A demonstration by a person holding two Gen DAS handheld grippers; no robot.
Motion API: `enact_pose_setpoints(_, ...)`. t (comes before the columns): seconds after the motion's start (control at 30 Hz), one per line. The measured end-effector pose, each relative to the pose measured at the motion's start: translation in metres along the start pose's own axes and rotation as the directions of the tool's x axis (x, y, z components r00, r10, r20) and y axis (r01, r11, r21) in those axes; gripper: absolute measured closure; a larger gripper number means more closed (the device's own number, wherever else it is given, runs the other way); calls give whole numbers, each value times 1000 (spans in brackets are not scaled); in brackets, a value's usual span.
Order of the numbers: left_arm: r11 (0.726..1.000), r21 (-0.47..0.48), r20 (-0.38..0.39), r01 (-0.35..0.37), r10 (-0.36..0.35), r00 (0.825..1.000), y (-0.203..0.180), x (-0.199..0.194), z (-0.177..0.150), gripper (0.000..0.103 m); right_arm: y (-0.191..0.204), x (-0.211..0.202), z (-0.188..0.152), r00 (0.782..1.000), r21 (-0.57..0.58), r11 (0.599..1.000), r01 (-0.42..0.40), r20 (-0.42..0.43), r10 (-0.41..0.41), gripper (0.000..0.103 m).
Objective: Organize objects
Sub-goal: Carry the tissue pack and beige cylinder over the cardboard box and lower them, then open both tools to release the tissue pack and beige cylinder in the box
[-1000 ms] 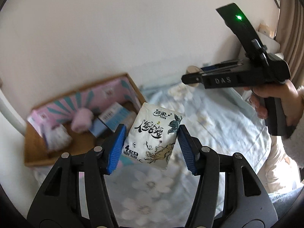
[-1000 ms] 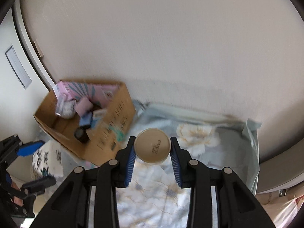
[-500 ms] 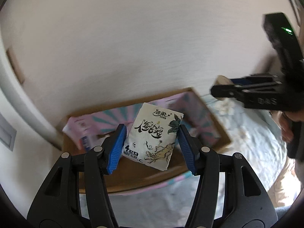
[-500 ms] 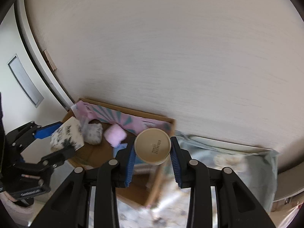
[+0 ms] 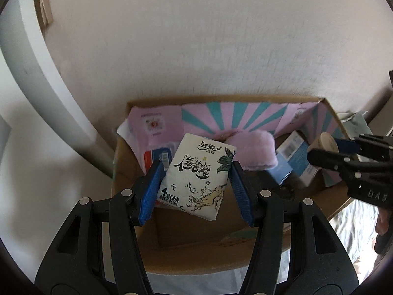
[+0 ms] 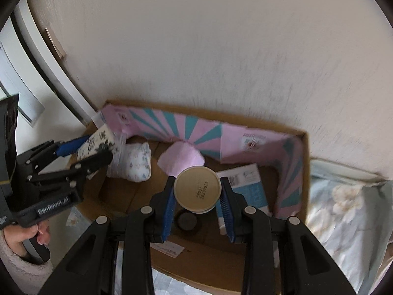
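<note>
Over the open cardboard box [image 6: 304, 162], the left gripper [image 5: 195, 184] clamps a white printed tissue packet [image 5: 196, 177] and the right gripper [image 6: 197, 202] a round beige-lidded jar [image 6: 197, 188]; best lower each into bare floor space, clear of the pink fluffy roll [image 6: 180, 158], before letting go.

Your left hand-held gripper [image 5: 195, 179] and right hand-held gripper [image 6: 197, 198] are matte black frames with ribbed blue pads [image 5: 150, 188] and silver screws [image 5: 125, 192], white "GenRobot.AI" lettering marks the left one's side, and behind its grip you wear a fuzzy pale-pink sleeve [image 6: 22, 272].
</note>
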State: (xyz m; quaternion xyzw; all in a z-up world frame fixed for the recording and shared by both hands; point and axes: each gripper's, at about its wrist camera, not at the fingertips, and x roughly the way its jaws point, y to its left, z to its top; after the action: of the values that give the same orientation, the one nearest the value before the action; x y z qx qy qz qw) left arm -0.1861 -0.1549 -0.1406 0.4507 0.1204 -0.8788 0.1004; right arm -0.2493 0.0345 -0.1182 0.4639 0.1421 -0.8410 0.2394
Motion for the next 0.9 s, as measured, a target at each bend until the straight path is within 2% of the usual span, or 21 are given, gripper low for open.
enact_pose_setpoints(0.3, 999, 41, -27, -23, 24, 999, -4, 12, -5, 51, -10, 8, -7, 999, 61, 998, 20, -31, -18, 72)
enact_pose_setpoints(0.4, 999, 23, -40, -24, 25, 999, -4, 12, -4, 48, -14, 5, -7, 999, 85, 996, 23, -46, -19, 72)
enact_pose_setpoints(0.43, 1000, 14, -46, -18, 19, 999, -4, 13, -3, 37, -14, 6, -6, 998, 89, 996, 24, -53, -20, 72)
enact_pose_setpoints(0.47, 1000, 3, -52, -14, 14, 999, -3, 13, -4, 9, -15, 6, -6, 998, 96, 995, 34, -59, -28, 71)
enact_pose_setpoints(0.5, 1000, -4, -50, -13, 12, 999, -2, 12, -3, 0, -16, 5, -6, 997, 102, 994, 46, -60, -40, 68)
enact_pose_setpoints(0.57, 1000, -17, -34, -10, 9, 999, 0, 8, -4, 0, -20, 1, -6, 996, 116, 991, 73, -56, -67, 33)
enact_pose_setpoints(0.6, 1000, -20, -37, -13, 12, 999, 1, 7, -4, 0, -18, 1, -5, 996, 123, 989, 81, -49, -75, 23)
enact_pose_setpoints(0.63, 1000, -20, -41, -21, 20, 999, 1, 6, -3, 0, -19, -2, -6, 996, 128, 988, 86, -46, -81, 4)
enact_pose_setpoints(0.67, 999, -18, -43, -32, 31, 999, -1, 7, -3, 0, -20, -4, -6, 995, 126, 987, 96, -51, -90, 0)
enact_pose_setpoints(0.9, 997, -47, -52, -58, 56, 997, -3, 2, -9, 0, -25, -10, -10, 990, 135, 981, 139, -49, -133, 0)
